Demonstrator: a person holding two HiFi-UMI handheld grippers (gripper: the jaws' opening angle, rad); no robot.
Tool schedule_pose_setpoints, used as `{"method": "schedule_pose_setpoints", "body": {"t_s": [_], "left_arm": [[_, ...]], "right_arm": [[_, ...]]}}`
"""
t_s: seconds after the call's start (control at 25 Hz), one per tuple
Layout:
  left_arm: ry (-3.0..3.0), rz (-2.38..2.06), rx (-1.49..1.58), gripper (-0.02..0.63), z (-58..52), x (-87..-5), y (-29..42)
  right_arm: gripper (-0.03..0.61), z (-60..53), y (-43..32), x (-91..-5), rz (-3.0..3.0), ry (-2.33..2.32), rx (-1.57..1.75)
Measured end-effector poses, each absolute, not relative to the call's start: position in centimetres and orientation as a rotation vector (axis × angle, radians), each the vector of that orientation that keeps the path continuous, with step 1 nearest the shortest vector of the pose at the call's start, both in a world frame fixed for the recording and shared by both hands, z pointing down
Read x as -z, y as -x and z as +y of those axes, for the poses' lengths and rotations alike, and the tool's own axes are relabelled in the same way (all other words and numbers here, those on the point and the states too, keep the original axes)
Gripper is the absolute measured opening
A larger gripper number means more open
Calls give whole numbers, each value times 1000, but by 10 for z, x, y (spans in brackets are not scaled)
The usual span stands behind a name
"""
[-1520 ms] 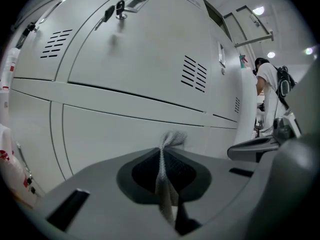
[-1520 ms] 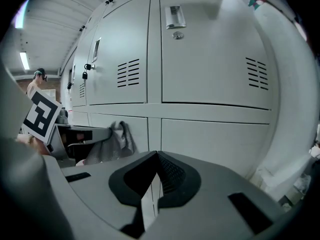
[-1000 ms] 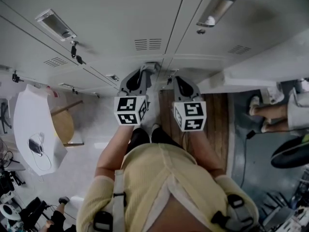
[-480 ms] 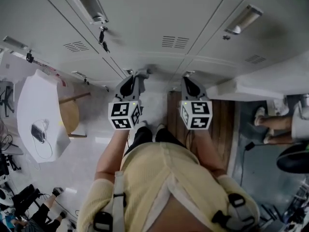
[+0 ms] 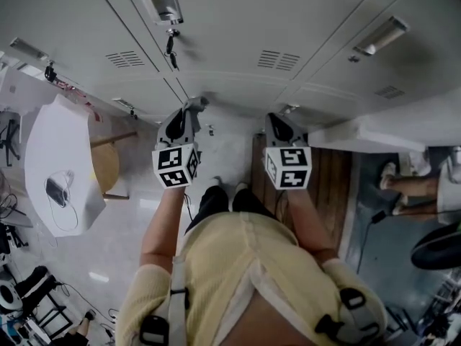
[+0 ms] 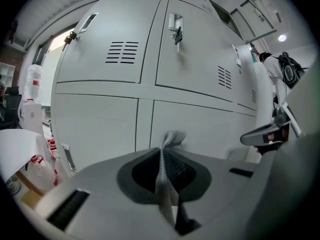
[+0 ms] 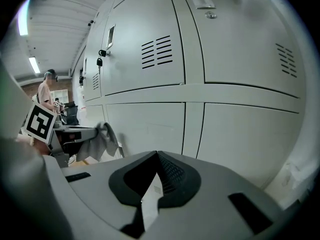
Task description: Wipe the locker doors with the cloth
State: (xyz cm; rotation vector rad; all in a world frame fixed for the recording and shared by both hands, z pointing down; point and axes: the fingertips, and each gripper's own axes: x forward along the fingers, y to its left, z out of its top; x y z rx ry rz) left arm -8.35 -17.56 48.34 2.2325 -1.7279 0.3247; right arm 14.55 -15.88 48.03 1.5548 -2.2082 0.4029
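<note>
Cloth (image 6: 172,138) is where I want it: in the left gripper view the left gripper (image 6: 166,154) is clamped tight on it. A thin, limp strip of grey knitted fabric runs down between the dark ribbed fingers (image 6: 142,171), with a small tuft poking just past their tips. Beyond the tuft stand the locker doors (image 6: 200,126), smooth pale painted metal, flat panels split by narrow seams, with slotted vents (image 6: 122,51) higher up; tuft and door are apart. In the right gripper view the right gripper (image 7: 157,156) has its tips closed together on nothing. The cloth hangs as a soft grey bunch off to its left, and the same plain doors lie ahead of its fingers. From the head view both grippers, left (image 5: 193,109) and right (image 5: 277,121), are held low and pointed at the lockers. I judge this as the approach, wiping not yet begun. Next I'd push the left fingers forward until the tuft presses flat on a panel, then sweep across it.
</note>
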Motion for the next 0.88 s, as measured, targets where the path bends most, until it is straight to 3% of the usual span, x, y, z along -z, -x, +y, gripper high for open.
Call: {"method": "schedule_pose_setpoints", "body": {"t_s": [0.36, 0.88], "left_arm": [[-2202, -1745, -343, 17, -195, -500, 91], [-2354, -1558, -378, 17, -200, -504, 18]], "right_arm": [[5, -158, -139, -485, -2212, -1527, -412], [4, -153, -166, -487, -2169, -1605, -454]]}}
